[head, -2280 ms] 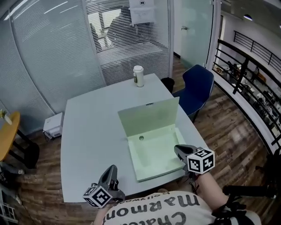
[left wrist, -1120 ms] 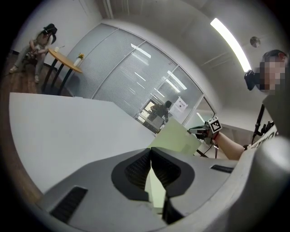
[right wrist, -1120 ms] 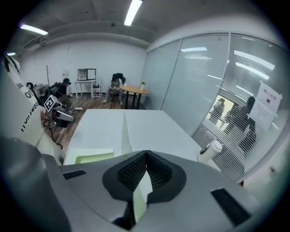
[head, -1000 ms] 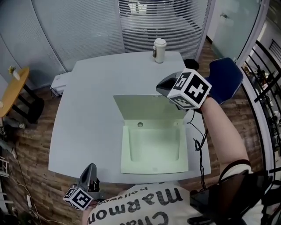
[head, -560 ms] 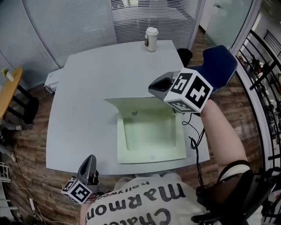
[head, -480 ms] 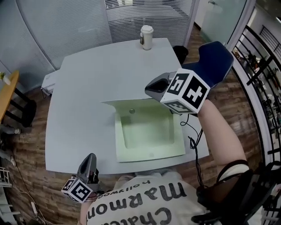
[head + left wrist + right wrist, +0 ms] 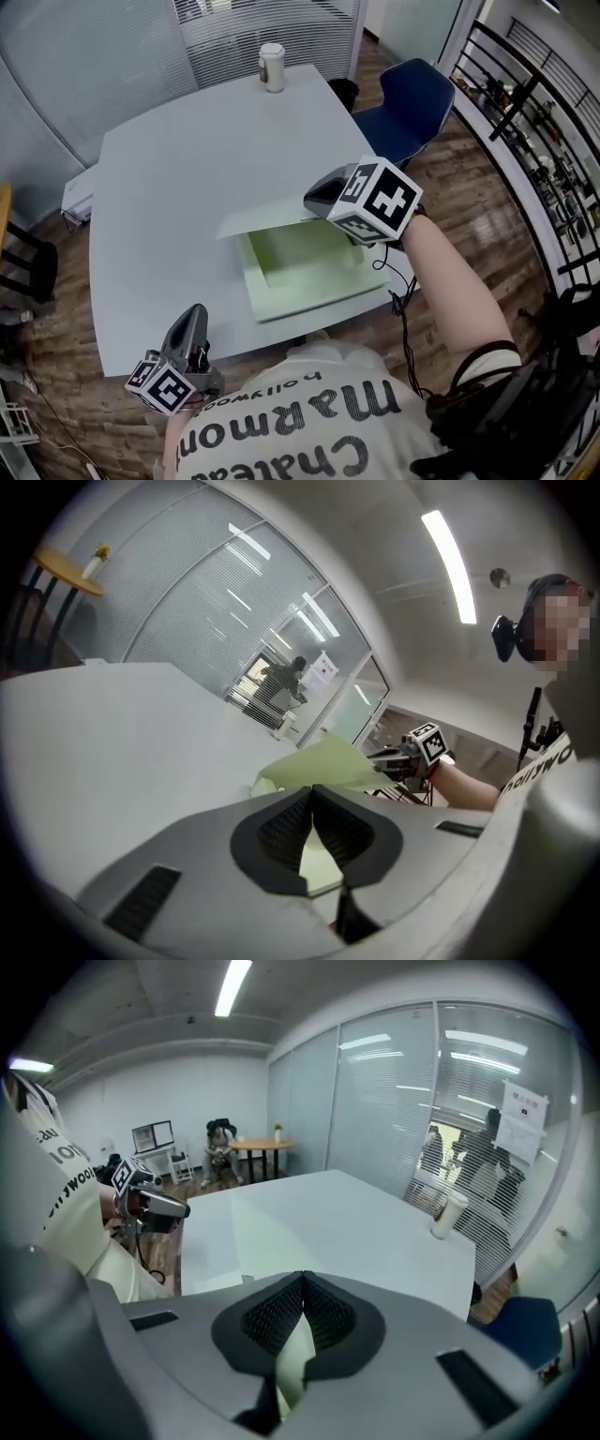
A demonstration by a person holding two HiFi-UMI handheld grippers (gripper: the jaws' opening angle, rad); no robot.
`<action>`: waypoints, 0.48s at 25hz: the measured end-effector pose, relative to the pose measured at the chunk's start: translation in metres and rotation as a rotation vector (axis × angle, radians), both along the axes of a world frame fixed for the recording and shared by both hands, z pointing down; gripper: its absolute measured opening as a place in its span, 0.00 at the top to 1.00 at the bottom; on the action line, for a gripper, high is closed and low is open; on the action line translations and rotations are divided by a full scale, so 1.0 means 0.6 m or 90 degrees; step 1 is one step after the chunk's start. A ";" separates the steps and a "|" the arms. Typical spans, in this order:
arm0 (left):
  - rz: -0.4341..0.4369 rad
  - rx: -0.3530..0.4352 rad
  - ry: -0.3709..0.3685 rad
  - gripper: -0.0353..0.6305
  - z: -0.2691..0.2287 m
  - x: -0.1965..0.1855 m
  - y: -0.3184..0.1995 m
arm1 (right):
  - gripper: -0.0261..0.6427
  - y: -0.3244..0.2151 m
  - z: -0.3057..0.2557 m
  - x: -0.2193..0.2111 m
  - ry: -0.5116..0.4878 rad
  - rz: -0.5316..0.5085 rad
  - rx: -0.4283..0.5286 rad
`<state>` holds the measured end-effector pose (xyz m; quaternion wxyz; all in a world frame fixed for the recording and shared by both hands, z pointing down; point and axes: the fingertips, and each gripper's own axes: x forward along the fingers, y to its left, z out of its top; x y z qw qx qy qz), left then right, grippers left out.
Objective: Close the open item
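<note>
Folder [image 7: 309, 274]: pale green, lying on the grey surface [image 7: 159, 159] near its front edge, on the right side, just ahead of your body. Its cover [image 7: 267, 218] leans low over the far part of the tray, not yet flat, and the inside of the tray shows on the near side.

Right hand-held gripper [image 7: 313, 200]: your right arm reaches over the folder and holds the gripper at the cover's right end. In the right gripper view the jaws are pressed together on a thin pale green sheet, the cover, whose edge runs down between the ridged pads.

Left hand-held gripper [image 7: 194, 314]: you hold it low at the front edge of the surface, to the left of the folder and well apart from it. In the left gripper view its jaws meet at the tips with nothing gripped; the green in the gap below them is the folder farther off.

Background: a lidded paper cup [image 7: 272, 67] stands at the far edge of the surface; a blue chair [image 7: 408, 98] stands on the wooden floor to the right.
</note>
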<state>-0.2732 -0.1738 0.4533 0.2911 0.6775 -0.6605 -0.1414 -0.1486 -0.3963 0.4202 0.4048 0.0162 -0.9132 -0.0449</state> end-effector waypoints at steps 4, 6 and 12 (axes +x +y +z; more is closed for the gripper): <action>0.033 0.009 0.002 0.94 -0.011 -0.010 0.004 | 0.96 0.011 0.032 0.018 0.016 0.066 -0.022; 0.048 0.010 0.005 0.94 -0.012 -0.011 0.015 | 0.96 0.022 0.047 0.025 0.013 0.103 -0.041; 0.088 0.004 0.008 0.94 -0.007 -0.003 0.048 | 0.96 0.056 0.094 0.069 0.010 0.202 -0.087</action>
